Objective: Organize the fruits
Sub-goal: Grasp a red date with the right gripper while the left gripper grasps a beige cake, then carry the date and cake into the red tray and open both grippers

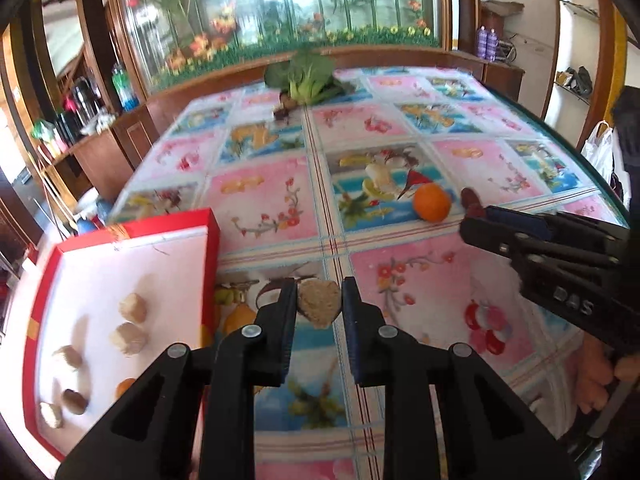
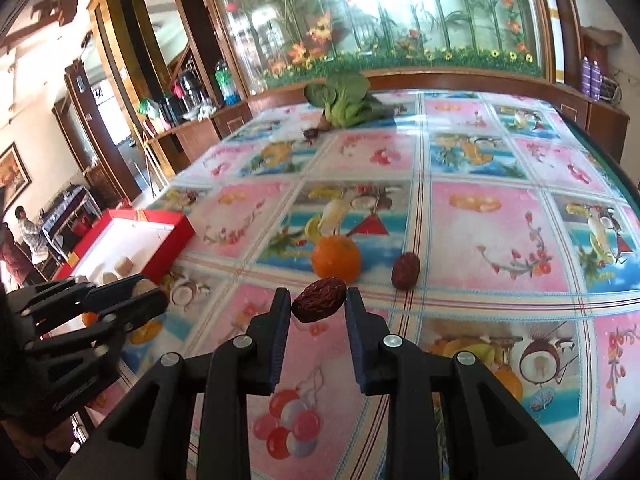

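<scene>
Two tongs are loaded at once: left tongs [image 1: 319, 300] pinch a tan, rough lump [image 1: 318, 305] between the pads, held just above the surface [image 1: 400, 280] & right beside the red box [image 1: 212, 236]; right tongs [image 2: 318, 306] clamp a wrinkled dark-red date [image 2: 319, 299], also lifted off the cloth. Progress, as I judge it: partway. The box already holds approx. five tan lumps [image 1: 132, 307] on its white floor plus something orange at its near edge, partly hidden by the tongs. Left to sort: the two held pieces, an orange [image 2: 335, 258] & a second date [image 2: 405, 270] lying just beside each other mid-surface, w/ a small dark item [image 2: 310, 133] near the greens [image 2: 344, 100] at the far end; can't tell what that item is. Pose: left tongs level, pointing fwd, box to their left. Right tongs come in from the right side, angled toward the centre, roughly level, fingers of a hand [image 1: 600, 376] visible under the handle.
</scene>
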Demonstrator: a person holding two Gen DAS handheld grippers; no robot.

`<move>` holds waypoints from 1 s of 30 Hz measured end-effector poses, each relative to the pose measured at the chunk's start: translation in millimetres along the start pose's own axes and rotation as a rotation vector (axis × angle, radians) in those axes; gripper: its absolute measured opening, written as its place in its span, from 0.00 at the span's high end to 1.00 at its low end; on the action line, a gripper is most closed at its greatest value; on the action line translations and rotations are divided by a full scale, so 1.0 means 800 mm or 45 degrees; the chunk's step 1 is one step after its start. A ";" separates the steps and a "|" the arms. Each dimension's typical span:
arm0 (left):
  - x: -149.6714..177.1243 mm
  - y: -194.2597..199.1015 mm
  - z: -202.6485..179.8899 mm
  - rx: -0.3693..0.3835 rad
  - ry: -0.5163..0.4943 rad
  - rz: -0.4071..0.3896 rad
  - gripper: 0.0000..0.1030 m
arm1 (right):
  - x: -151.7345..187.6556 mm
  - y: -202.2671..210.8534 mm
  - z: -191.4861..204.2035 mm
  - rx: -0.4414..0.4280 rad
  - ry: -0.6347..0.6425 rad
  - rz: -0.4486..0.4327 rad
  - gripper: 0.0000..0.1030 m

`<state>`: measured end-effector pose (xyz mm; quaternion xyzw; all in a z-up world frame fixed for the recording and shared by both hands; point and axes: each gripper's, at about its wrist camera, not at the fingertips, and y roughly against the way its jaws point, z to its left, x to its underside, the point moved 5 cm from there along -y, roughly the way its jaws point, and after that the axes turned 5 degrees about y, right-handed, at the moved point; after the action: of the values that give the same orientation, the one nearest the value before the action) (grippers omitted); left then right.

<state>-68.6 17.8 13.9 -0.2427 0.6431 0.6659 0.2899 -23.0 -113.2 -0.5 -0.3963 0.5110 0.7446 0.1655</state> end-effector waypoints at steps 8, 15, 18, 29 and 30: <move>-0.005 0.045 0.009 -0.053 -0.012 -0.117 0.77 | -0.005 0.001 -0.014 0.032 -0.074 -0.030 0.74; 0.000 0.066 0.036 -0.086 0.039 -0.158 0.77 | -0.003 0.002 -0.019 0.061 -0.088 -0.039 0.74; 0.003 0.073 0.051 -0.103 0.067 -0.171 0.77 | -0.003 0.002 -0.020 0.069 -0.098 -0.042 0.74; 0.028 0.085 0.129 -0.203 0.182 -0.178 0.77 | -0.008 -0.010 0.065 -0.132 -0.107 -0.020 0.74; 0.032 0.085 0.138 -0.215 0.198 -0.175 0.77 | -0.011 -0.012 0.083 -0.163 -0.083 -0.019 0.74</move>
<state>-128.5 129.2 50.9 -0.3607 0.5872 0.6753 0.2627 -39.4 -48.7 10.8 -0.3854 0.4536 0.7871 0.1620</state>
